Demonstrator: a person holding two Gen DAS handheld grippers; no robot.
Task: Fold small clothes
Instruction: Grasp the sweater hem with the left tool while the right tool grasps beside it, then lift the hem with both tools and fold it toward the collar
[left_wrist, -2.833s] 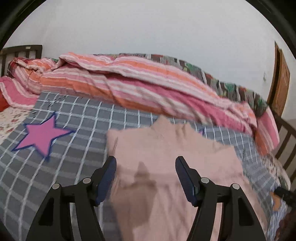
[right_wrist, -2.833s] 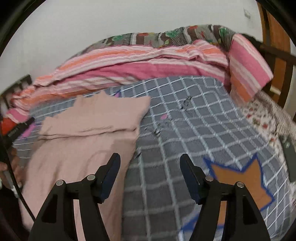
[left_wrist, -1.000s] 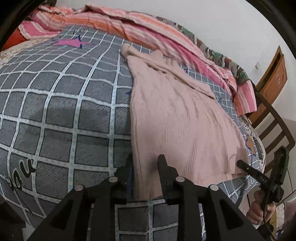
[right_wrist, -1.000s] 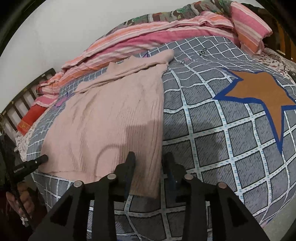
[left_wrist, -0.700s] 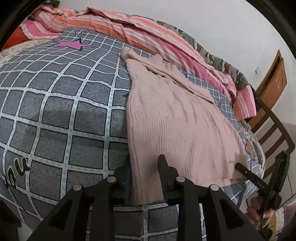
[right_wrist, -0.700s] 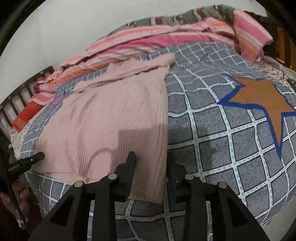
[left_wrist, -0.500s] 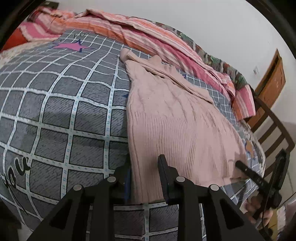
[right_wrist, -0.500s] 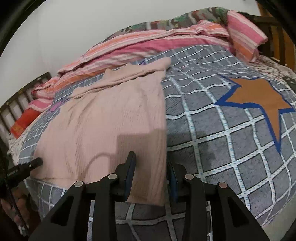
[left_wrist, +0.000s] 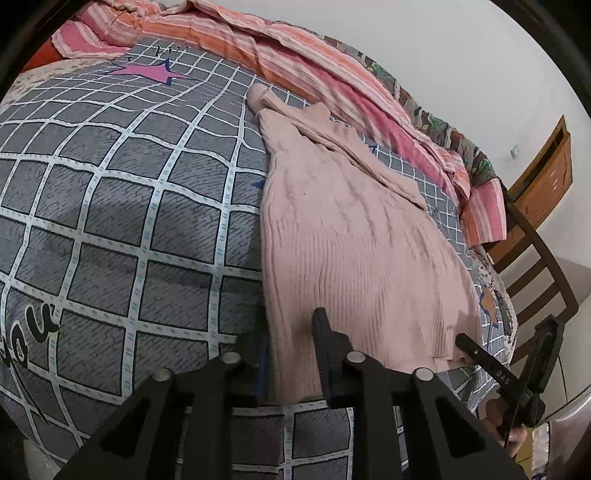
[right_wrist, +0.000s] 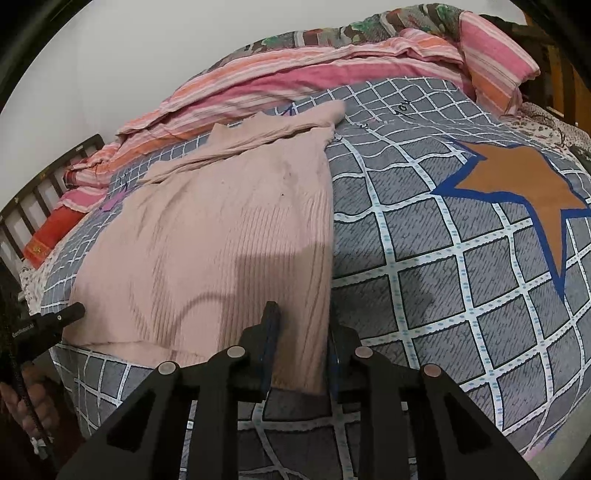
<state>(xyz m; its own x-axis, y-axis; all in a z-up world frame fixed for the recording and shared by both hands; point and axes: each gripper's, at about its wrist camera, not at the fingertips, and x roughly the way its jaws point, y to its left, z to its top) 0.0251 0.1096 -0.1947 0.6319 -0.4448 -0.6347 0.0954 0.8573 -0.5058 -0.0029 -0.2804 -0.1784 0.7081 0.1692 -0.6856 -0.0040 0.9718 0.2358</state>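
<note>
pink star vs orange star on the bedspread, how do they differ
The pink star lies far up the bedspread, close to the striped blanket, left of the sweater. The orange star lies on the sweater's other side, nearer the bed's edge. The pink star looks smaller in these views, though it is farther away. Both have dark blue outlines.

Big grey checked bedspread (left_wrist: 110, 229) lying wide and bare to left of pink sweater (left_wrist: 351, 251): plenty of room for gripper passing there. Same bare checks around orange star (right_wrist: 524, 188) on right side. Striped blanket (right_wrist: 295, 74) piling up along far edge, blocking way past sweater's top. Wooden chair (left_wrist: 532, 266) standing close by bed's right edge, crowding that side. Dark bed rail (right_wrist: 44, 184) closing off far left end. Above bed, air staying open up to white wall.
</note>
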